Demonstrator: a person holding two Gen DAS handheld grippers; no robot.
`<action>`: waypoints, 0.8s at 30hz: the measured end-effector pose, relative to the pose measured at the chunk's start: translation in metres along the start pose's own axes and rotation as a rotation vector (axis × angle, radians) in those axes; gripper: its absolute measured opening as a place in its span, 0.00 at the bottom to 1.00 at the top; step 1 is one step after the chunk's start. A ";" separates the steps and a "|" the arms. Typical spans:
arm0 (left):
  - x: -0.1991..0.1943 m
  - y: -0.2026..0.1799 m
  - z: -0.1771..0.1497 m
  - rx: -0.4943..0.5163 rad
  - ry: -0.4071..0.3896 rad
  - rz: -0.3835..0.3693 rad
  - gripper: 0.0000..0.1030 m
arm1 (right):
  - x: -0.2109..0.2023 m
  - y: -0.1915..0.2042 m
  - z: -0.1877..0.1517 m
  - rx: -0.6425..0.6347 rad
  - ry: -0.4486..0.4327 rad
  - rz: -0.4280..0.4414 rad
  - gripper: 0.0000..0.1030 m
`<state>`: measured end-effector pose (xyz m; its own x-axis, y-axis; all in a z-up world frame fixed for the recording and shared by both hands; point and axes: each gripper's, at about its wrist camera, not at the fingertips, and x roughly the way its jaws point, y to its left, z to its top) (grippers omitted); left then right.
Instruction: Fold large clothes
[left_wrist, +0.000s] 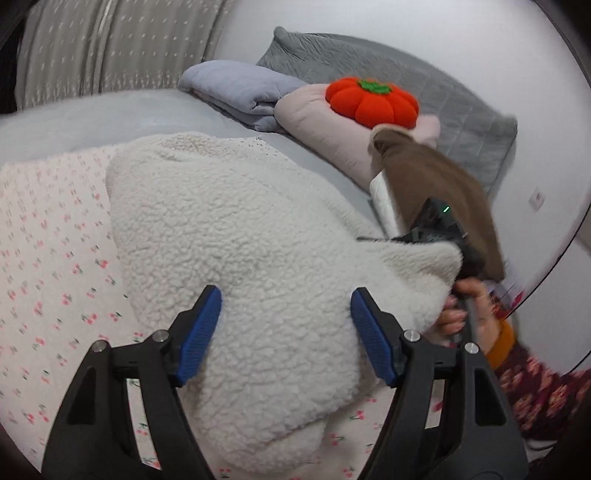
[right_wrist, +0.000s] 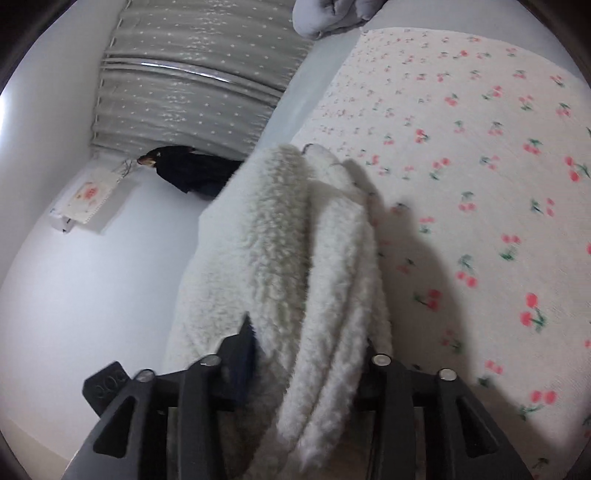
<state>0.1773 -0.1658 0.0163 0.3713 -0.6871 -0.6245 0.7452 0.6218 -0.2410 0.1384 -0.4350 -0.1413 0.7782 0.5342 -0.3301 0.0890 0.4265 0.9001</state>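
Left wrist view: the left gripper (left_wrist: 286, 336) has its two blue-padded fingers (left_wrist: 201, 332) standing well apart, and they press on nothing. A white fleece garment (left_wrist: 236, 236) lies heaped on a cherry-print sheet (left_wrist: 48, 258) that covers the near part of the bed, and its bulk runs up between the two fingers and beyond them toward the middle of the bed. The fleece sits beneath and between the pads; the right pad lies against its surface, the left pad at its edge. At the right edge of the bed the person's right hand (left_wrist: 469, 314) grips the handle of the right gripper (left_wrist: 439, 229), whose dark body sits at the fleece's right corner, with a brown blurred piece of cloth (left_wrist: 432, 181) above it. Toward the head of the bed lie a folded lilac blanket (left_wrist: 236, 88), a pink pillow (left_wrist: 325, 125) with an orange pumpkin cushion (left_wrist: 371, 99) on it, and a grey quilted pillow (left_wrist: 454, 103) against the wall.

Right wrist view: folds of the same fleece garment (right_wrist: 306, 258) pass straight between the right gripper's (right_wrist: 310, 354) fingers and drape forward along the sheet's left edge. The left finger (right_wrist: 242, 350) touches the fleece; the right one is hidden behind it. The fingers are partly closed with the thick bundle filling the gap, clamped on it. The cherry-print sheet (right_wrist: 480, 166) spreads to the right.
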 end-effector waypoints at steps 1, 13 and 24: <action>-0.001 -0.003 0.000 0.028 0.008 0.025 0.71 | -0.003 0.002 0.000 0.001 0.006 -0.003 0.45; -0.006 0.002 -0.007 0.020 -0.010 0.064 0.71 | -0.057 0.136 -0.040 -0.431 -0.227 -0.287 0.48; 0.016 -0.027 -0.034 0.154 -0.068 0.274 0.71 | -0.018 0.132 -0.103 -0.668 -0.216 -0.534 0.20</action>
<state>0.1440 -0.1810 -0.0128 0.6022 -0.5285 -0.5984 0.6855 0.7265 0.0483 0.0725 -0.3129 -0.0454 0.8430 0.0205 -0.5375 0.1451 0.9536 0.2639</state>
